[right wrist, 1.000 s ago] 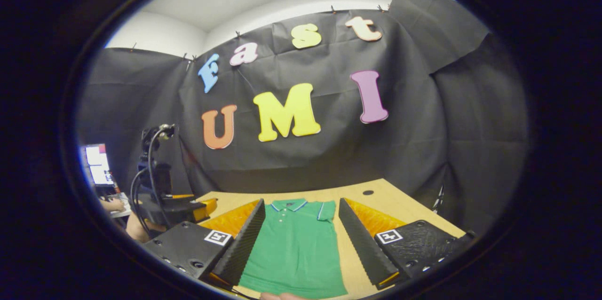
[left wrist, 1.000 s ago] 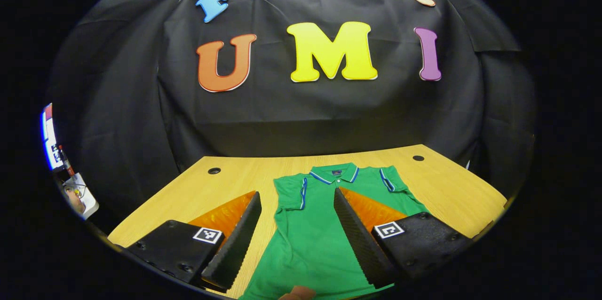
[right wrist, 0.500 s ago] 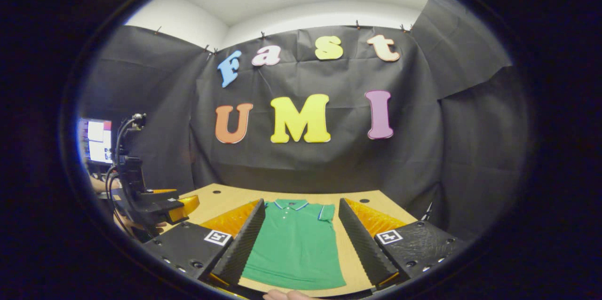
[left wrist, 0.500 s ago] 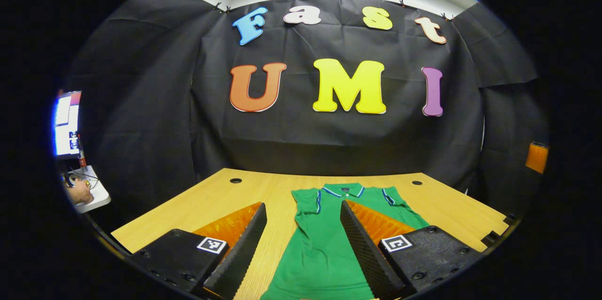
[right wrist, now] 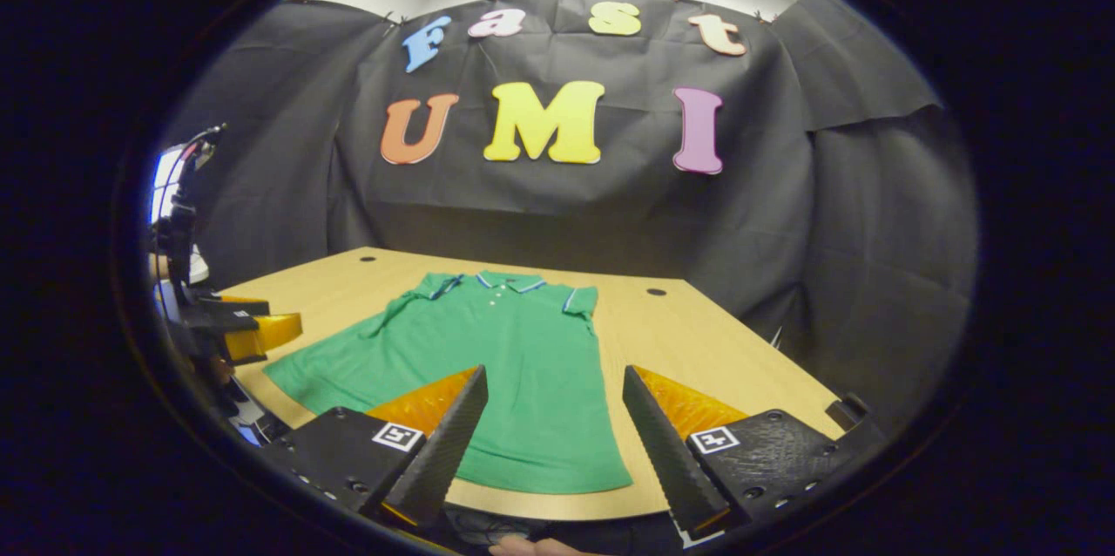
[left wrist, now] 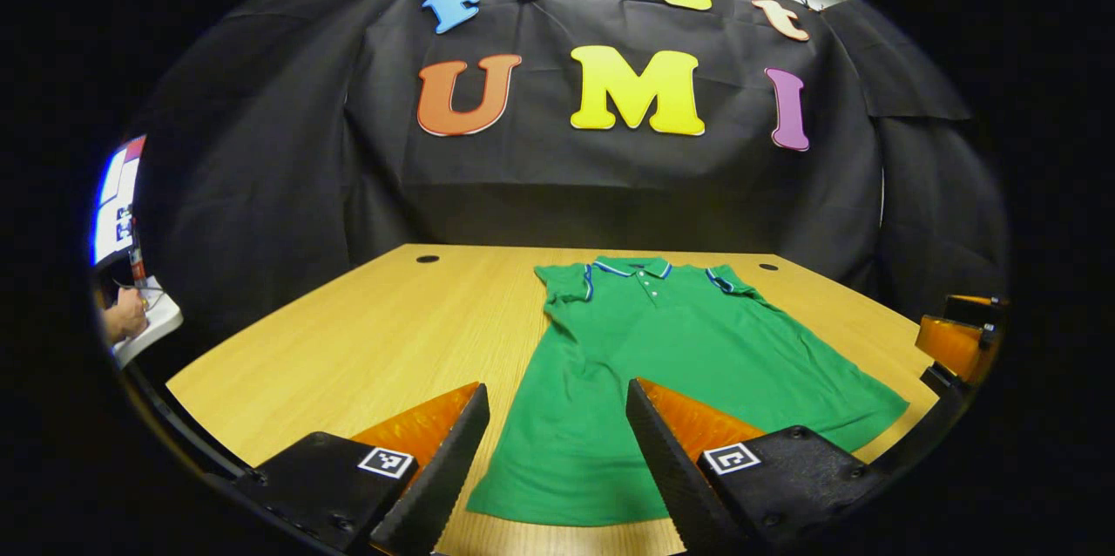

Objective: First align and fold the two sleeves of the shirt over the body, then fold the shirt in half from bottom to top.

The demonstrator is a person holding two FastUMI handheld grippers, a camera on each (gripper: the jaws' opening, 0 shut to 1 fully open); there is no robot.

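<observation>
A green polo shirt [left wrist: 671, 364] [right wrist: 505, 364] lies flat and face up on the wooden table [left wrist: 366, 347] [right wrist: 697, 347], collar toward the far wall, both short sleeves spread out. My left gripper [left wrist: 557, 417] hovers open above the shirt's lower left hem with nothing between its fingers. Above the hem's lower right part my right gripper [right wrist: 550, 408] stands open and holds nothing. The right gripper also appears at the right rim of the left gripper view [left wrist: 954, 347]; the left gripper sits at the left rim of the right gripper view [right wrist: 244, 334].
Black cloth walls close the booth behind and beside the table. Two round cable holes [left wrist: 427, 259] [left wrist: 767, 267] mark the table's far corners. A screen [left wrist: 113, 207] and a person's hand [left wrist: 126, 316] are off to the left, beyond the table.
Both grippers have risen and tilted down, so more of the table and the whole shirt now show. They have also drawn apart sideways. Both stay open.
</observation>
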